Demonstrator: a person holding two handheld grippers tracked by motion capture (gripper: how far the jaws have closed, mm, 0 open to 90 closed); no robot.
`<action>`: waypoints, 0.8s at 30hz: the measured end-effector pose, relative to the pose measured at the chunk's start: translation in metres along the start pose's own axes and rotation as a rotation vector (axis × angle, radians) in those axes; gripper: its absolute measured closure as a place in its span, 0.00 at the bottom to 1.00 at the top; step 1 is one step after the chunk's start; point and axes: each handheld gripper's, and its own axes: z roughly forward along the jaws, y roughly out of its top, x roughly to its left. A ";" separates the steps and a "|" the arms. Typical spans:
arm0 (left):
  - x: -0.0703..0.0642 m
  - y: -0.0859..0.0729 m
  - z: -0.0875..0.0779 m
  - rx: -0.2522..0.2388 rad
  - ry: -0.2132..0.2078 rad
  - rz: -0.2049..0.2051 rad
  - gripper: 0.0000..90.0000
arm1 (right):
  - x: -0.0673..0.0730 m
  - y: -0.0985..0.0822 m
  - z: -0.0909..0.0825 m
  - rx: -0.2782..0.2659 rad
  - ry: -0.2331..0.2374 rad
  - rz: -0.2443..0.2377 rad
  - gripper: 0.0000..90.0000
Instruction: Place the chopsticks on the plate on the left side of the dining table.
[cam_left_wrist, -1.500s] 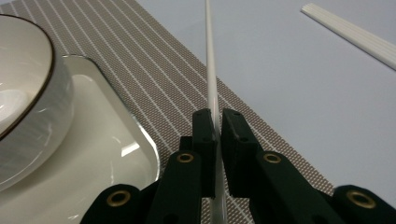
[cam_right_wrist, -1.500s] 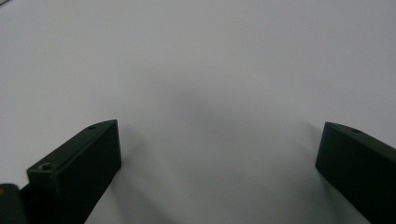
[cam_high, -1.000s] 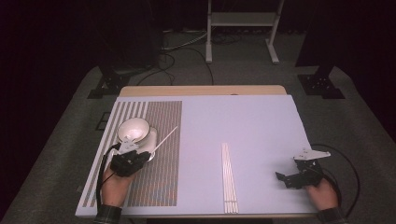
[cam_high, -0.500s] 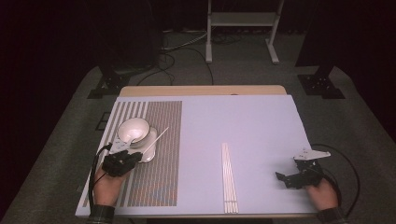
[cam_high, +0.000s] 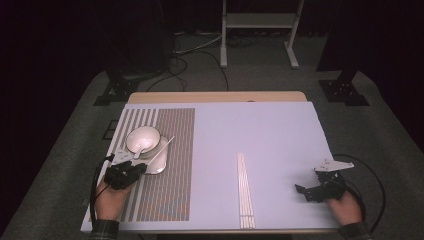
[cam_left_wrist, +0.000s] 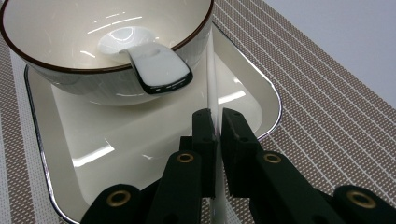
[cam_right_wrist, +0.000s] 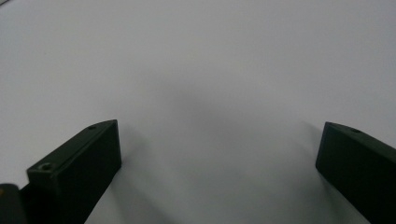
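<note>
From the high view, a bowl (cam_high: 143, 139) with a spoon (cam_high: 139, 150) sat on a tray (cam_high: 161, 161) on a striped mat (cam_high: 167, 170) at the table's (cam_high: 260, 130) left; white sticks (cam_high: 245, 190) lay right of centre. The left gripper (cam_high: 131, 169) met the tray's near edge; the right gripper (cam_high: 306, 192) rested far right.

In the left gripper view, jaws pinched a chopstick (cam_left_wrist: 210, 74) leaning past the bowl (cam_left_wrist: 56, 51).

In the right gripper view, jaws stood wide apart, holding nothing.
</note>
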 end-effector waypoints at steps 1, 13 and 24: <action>0.000 0.000 0.000 0.004 0.000 0.000 0.93 | 0.000 0.000 0.000 0.000 0.000 0.001 0.00; 0.006 -0.003 0.004 0.021 0.012 -0.010 0.93 | 0.000 0.000 0.000 0.000 0.000 0.000 0.00; 0.007 -0.004 0.005 0.021 0.022 -0.003 0.92 | 0.000 0.000 0.000 0.000 0.000 0.001 0.00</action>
